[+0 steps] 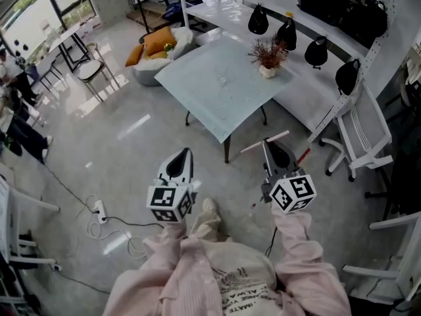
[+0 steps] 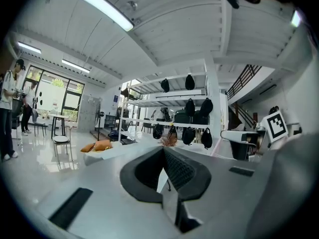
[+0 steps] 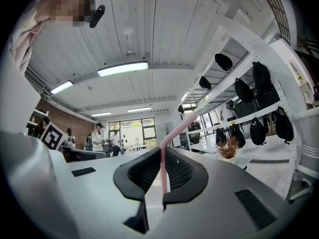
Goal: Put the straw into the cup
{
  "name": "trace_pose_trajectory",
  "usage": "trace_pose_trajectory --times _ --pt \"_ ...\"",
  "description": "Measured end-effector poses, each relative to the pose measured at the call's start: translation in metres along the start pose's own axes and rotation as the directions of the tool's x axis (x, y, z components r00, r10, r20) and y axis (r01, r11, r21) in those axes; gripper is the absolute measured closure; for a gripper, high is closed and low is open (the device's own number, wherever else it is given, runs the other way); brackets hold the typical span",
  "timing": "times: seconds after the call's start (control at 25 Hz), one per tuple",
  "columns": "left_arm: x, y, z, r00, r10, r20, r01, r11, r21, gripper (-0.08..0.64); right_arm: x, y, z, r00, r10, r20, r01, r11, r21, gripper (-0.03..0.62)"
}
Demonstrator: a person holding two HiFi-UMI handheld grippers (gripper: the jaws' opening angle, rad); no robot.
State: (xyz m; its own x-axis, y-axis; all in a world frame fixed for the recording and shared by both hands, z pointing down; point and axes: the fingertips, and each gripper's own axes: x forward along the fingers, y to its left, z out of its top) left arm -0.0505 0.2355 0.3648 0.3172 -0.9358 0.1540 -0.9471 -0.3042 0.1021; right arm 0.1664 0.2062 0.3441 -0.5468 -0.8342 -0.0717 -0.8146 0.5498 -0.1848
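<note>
- The straw is pinched below its bend between the closed fingers of the right gripper, and the bent end leans off to the right above them. So thin a thing, held along one narrow line, could be swivelled or slid in the grip by any knock. Its free end would then be misjudged at the rim.
- The fingers of the left gripper are closed together on nothing. If the cup is not steadied by that gripper, a light cup could be tipped or shoved along by the straw.
- No cup can be made out with certainty in any view. The counter lies well apart, far ahead of both grippers, and only a potted plant is plainly seen, at its far right. The target could be mistaken, or overlooked if it is made of clear material.
- Both grippers are held over the floor, near the person. A straw let slip here would be lost to the floor and not to the counter.
- In the head view the straw is seen sticking out to the left and right of the fingers, so the counter's near corner or the plant could be caught on the approach.
</note>
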Motion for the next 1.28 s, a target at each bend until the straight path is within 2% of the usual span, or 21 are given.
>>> trace_pose_trajectory --times 0.72,1.0,1.28 --pt "0.153 0.118 0.016 0.998 -0.056 -0.026 0.055 0.998 -0.033 0.561 0.162 -0.061 -0.026 0.993 -0.113 -0.037 0.114 0.993 0.017 0.569" --pt "0.186 0.141 0.017 0.995 -0.093 -0.022 0.092 0.995 -0.031 0.561 0.198 -0.071 -0.029 0.988 -0.154 -0.023 0.155 0.988 0.017 0.569" --pt "0.206 0.16 0.007 0.994 -0.095 -0.05 0.092 0.994 -0.05 0.561 0.219 -0.087 -0.04 0.983 -0.179 -0.045 0.18 0.983 0.028 0.569"
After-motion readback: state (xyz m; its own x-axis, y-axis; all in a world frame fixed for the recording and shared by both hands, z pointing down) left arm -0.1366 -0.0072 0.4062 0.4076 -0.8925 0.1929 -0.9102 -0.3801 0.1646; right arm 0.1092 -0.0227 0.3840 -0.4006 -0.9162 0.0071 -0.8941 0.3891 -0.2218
